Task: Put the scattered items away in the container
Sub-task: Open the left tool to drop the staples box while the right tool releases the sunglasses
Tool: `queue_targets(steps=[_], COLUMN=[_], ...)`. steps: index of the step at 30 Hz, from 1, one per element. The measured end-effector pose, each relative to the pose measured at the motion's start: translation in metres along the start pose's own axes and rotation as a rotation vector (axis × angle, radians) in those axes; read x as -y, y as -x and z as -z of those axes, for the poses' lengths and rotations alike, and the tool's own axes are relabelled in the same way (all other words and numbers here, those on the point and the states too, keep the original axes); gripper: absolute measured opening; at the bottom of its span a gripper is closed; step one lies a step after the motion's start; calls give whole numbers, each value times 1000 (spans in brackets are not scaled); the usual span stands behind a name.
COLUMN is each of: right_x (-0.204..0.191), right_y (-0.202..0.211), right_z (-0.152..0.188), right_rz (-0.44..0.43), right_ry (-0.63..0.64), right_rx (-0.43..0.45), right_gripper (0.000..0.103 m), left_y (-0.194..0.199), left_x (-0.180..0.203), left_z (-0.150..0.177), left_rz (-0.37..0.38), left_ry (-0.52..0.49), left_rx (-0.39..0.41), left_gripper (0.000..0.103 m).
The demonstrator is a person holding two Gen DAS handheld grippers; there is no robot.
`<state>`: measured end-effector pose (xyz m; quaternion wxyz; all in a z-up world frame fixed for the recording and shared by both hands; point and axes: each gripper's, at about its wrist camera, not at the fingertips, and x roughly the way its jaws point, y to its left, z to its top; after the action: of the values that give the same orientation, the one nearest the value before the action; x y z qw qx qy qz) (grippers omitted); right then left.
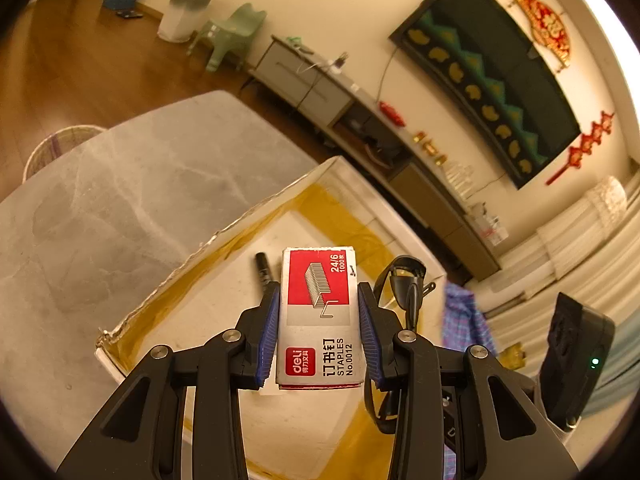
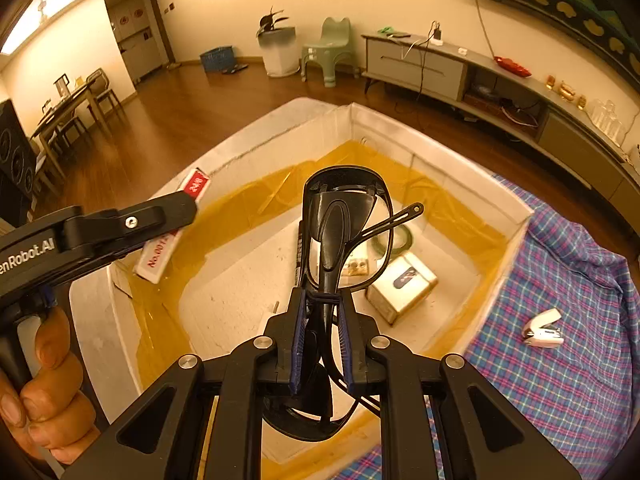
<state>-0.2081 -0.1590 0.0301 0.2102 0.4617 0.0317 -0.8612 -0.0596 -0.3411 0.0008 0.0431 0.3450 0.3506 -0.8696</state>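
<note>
1. Wooden floor and a long sideboard lie beyond the grey marbled bench (image 1: pixel 120 208); on it stands the open white box (image 2: pixel 516 216) with yellow tape along its inner seams, and we hold both tools over its mouth.
2. Our left tool (image 1: pixel 318 324) is roughly half open, its blue pads pressed on the long sides of a red-and-white staple box (image 1: pixel 320 312). That carton's long axis runs straight ahead along the fingers, above the box floor.
3. Ahead of the left tool and slightly left, a black marker (image 1: pixel 264 266) already lies inside.
4. Our right tool (image 2: pixel 323 340) is almost fully closed, pinching a folded pair of black glasses (image 2: pixel 340 216) that stand out along the fingers, over the middle of the box.
5. Below and right of the glasses sit a small cream carton (image 2: pixel 402 286) and a coil.
6. Further right, a white stapler (image 2: pixel 544 332) waits outside on the checked cloth (image 2: pixel 560 380), nearer our right hand.
7. We judge both loads hang above the opening, so releasing is next.
</note>
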Motion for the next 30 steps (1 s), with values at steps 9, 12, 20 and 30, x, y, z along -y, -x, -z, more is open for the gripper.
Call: queue_targets(steps=[9,12,20,30], right_x=[-3,-1,-1,3], right_y=[-37,-44,-44,-35], right_z=[6,10,12,12], right_rz=[-13,-3,14,-2], right_ry=[-21,-29,-39,-60], right_rx=[-101,-128,-137,-112], right_gripper=[17,17,19,19], left_y=[-26,-33,-35,-33], left_x=[1,-2,-6,-5], left_z=[5,6,4,3], left_rz=[-192,-207,-218,-204], left_ry=[-89,-82,-46,-26], left_rx=[-51,-69,-68,-78], left_gripper=[38,39,40,46])
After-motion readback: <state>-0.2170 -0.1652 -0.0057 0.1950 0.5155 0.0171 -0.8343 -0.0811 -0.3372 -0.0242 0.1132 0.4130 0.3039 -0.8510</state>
